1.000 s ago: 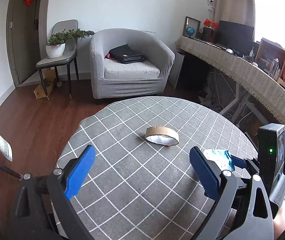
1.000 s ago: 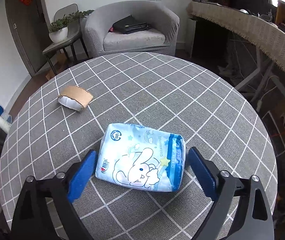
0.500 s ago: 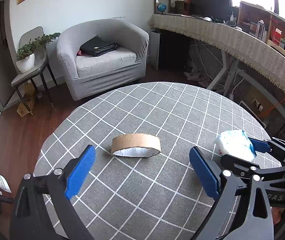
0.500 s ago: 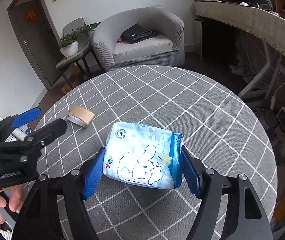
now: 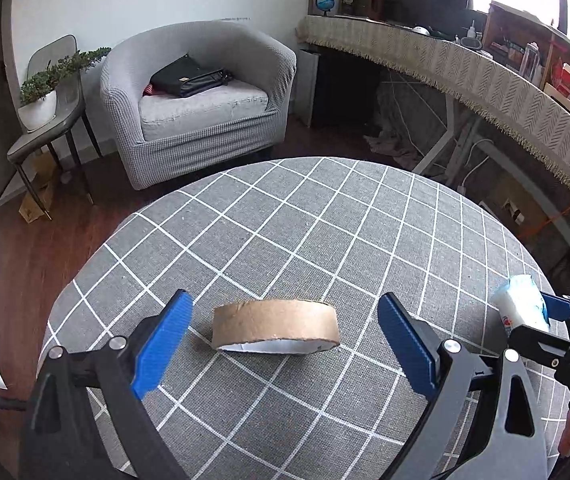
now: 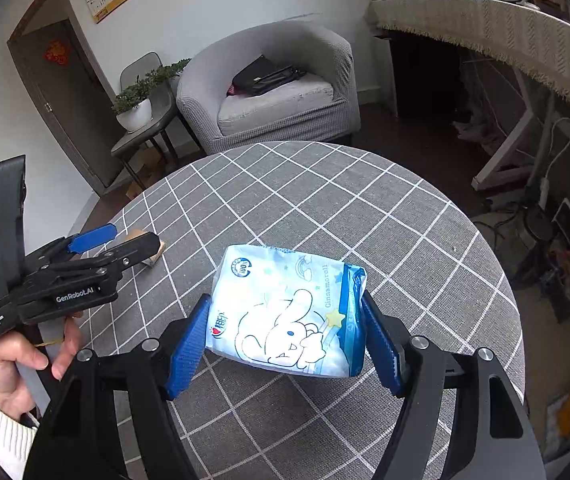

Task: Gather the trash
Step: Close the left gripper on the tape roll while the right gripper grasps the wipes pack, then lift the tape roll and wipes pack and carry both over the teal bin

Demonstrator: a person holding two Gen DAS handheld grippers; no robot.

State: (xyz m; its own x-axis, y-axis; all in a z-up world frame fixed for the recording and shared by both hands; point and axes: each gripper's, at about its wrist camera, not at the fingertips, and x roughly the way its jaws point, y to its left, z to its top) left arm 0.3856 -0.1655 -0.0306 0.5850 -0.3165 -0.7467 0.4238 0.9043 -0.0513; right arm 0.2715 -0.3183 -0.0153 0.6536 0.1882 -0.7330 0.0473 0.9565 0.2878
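A flattened brown cardboard ring (image 5: 275,324) lies on the round grey checked table (image 5: 325,220). My left gripper (image 5: 285,303) straddles it with its jaws closing; the blue pads (image 5: 161,344) stand clear of both ends. In the right wrist view that ring (image 6: 156,249) peeks out behind the left gripper (image 6: 97,246), which a hand (image 6: 17,364) in a white sleeve holds. My right gripper (image 6: 285,303) is shut on a blue and white tissue pack (image 6: 285,312) with a cartoon rabbit, its pads pressing both ends. The pack (image 5: 521,310) also shows at the right edge of the left wrist view.
Beyond the table stand a grey armchair (image 5: 201,104) with a black bag, a chair with a potted plant (image 5: 39,100), and a long desk with a fringed cloth (image 5: 485,80) on the right. Dark wood floor (image 5: 25,248) surrounds the table's left edge.
The left gripper came down and forward until the ring sat between its jaws. The right gripper closed on the tissue pack, which lay loose between its pads a second ago.
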